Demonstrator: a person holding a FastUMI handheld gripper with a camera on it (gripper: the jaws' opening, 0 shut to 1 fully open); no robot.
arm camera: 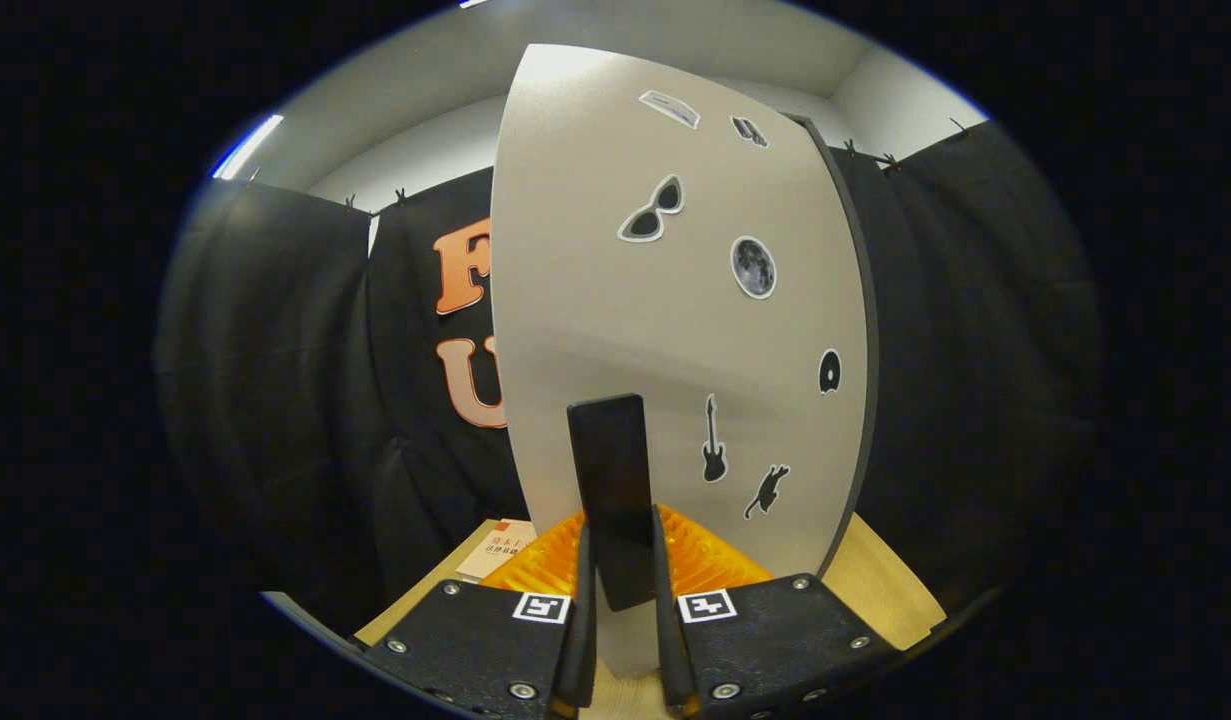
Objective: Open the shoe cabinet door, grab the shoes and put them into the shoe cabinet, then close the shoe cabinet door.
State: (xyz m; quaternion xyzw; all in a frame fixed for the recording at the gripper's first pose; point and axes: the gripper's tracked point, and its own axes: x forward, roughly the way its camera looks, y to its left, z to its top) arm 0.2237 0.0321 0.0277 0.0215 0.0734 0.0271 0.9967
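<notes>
gripper | fingers close together, each pressing a side of the handle

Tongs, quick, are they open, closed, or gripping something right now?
Tongs: closed on the black handle of the cabinet door, one finger on each side of it.
</notes>
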